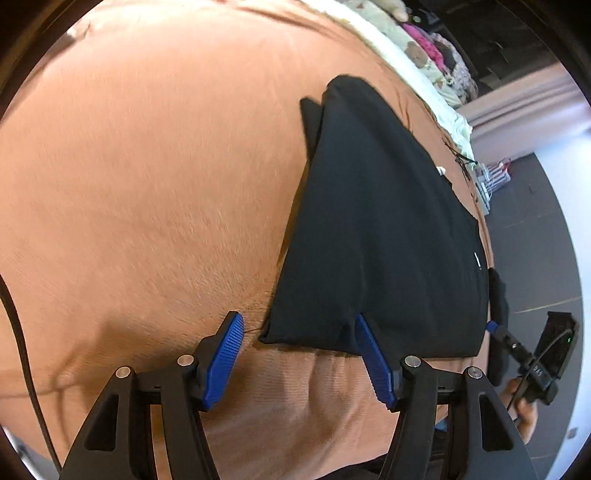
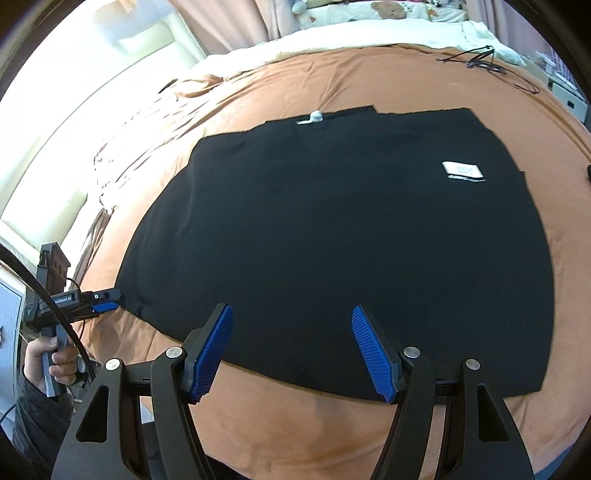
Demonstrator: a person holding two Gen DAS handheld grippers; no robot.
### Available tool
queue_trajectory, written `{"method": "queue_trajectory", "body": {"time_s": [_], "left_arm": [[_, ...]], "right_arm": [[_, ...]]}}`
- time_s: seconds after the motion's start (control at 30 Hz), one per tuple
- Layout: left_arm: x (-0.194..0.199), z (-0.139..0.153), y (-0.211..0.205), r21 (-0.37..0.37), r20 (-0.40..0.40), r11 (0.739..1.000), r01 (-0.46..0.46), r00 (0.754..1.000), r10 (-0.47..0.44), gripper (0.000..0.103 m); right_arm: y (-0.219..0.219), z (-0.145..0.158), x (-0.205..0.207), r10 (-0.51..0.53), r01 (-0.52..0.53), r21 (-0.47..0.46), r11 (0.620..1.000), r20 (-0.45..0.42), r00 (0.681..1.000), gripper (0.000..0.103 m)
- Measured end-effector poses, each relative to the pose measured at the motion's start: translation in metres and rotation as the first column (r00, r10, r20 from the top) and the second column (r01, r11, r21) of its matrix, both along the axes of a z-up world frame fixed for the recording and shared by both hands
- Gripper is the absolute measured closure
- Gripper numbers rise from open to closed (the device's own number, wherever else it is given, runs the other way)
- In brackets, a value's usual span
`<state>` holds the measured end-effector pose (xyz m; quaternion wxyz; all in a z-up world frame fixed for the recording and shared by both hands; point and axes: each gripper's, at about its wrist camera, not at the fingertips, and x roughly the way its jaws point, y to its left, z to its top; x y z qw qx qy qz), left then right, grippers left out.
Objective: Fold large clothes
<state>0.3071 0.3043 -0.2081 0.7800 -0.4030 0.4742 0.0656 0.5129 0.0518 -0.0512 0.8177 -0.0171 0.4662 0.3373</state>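
A black garment is laid flat and spread wide on an orange-brown bed cover, its near edge running just ahead of both grippers. A white rectangular label is seen on its upper right part in the right wrist view, and a small whitish scrap lies at its far edge. In the left wrist view the same garment is shown from its side, with a folded layer and a corner at the lower left. The left gripper is held with its jaws apart; its blue pads stand on either side of that corner, the right pad touching or just over the cloth edge, and no cloth is pinched between them. From the right wrist view the left gripper is seen at the garment's left corner, carried in a person's hand with a dark sleeve. The right gripper is held with its jaws wide and nothing between them, over the garment's near edge; its pads do not press on the cloth. In the left wrist view the right gripper appears at the garment's right edge, with part of a hand below it. Beyond the cover are recorded a cream sheet, a printed pillow or quilt, a thin black cable lying on the cover's far right, and pinkish curtains. A dark floor is seen beside the bed.
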Motion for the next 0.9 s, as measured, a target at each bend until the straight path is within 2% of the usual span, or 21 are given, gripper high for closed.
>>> {"method": "queue_trajectory", "body": {"time_s": [0.13, 0.33, 0.43, 0.5, 0.57, 0.77, 0.8, 0.87, 0.9], "left_arm": [[0.004, -0.003, 0.004, -0.065, 0.021, 0.997, -0.046, 0.999, 0.048, 0.039], [0.008, -0.011, 0.016, -0.179, 0.06, 0.98, -0.083, 0.994, 0.095, 0.039], [0.01, -0.011, 0.015, -0.246, 0.084, 0.967, -0.071, 0.992, 0.094, 0.05], [0.011, -0.011, 0.012, -0.267, 0.094, 0.963, -0.043, 0.993, 0.071, 0.065], [0.012, -0.008, 0.01, -0.243, 0.094, 0.969, -0.047, 0.993, 0.072, 0.069], [0.018, -0.014, 0.015, -0.228, 0.076, 0.971, -0.076, 0.993, 0.096, 0.07], [0.018, -0.013, 0.014, -0.214, 0.076, 0.974, -0.076, 0.993, 0.094, 0.07], [0.018, -0.01, 0.012, -0.179, 0.07, 0.981, -0.077, 0.993, 0.09, 0.076], [0.017, -0.009, 0.01, -0.172, 0.069, 0.982, -0.08, 0.993, 0.093, 0.077]], "right_arm": [[0.015, -0.005, 0.002, 0.013, -0.013, -0.025, 1.0, -0.016, 1.0, 0.039], [0.031, -0.015, -0.001, 0.061, -0.062, -0.024, 0.998, -0.043, 0.997, 0.051], [0.037, -0.021, 0.002, 0.059, -0.06, -0.042, 0.997, -0.045, 0.997, 0.051], [0.042, -0.026, 0.005, 0.055, -0.057, -0.054, 0.997, -0.047, 0.997, 0.051], [0.049, -0.027, 0.005, 0.05, -0.053, -0.063, 0.997, -0.047, 0.998, 0.051], [0.072, -0.027, 0.01, 0.05, -0.051, -0.092, 0.994, -0.016, 0.999, 0.051], [0.075, -0.027, 0.01, 0.048, -0.048, -0.101, 0.994, -0.01, 0.999, 0.054], [0.082, -0.028, 0.018, 0.021, -0.019, -0.138, 0.99, 0.016, 1.0, 0.067], [0.084, -0.028, 0.022, 0.013, -0.011, -0.139, 0.99, 0.015, 1.0, 0.068]]}}
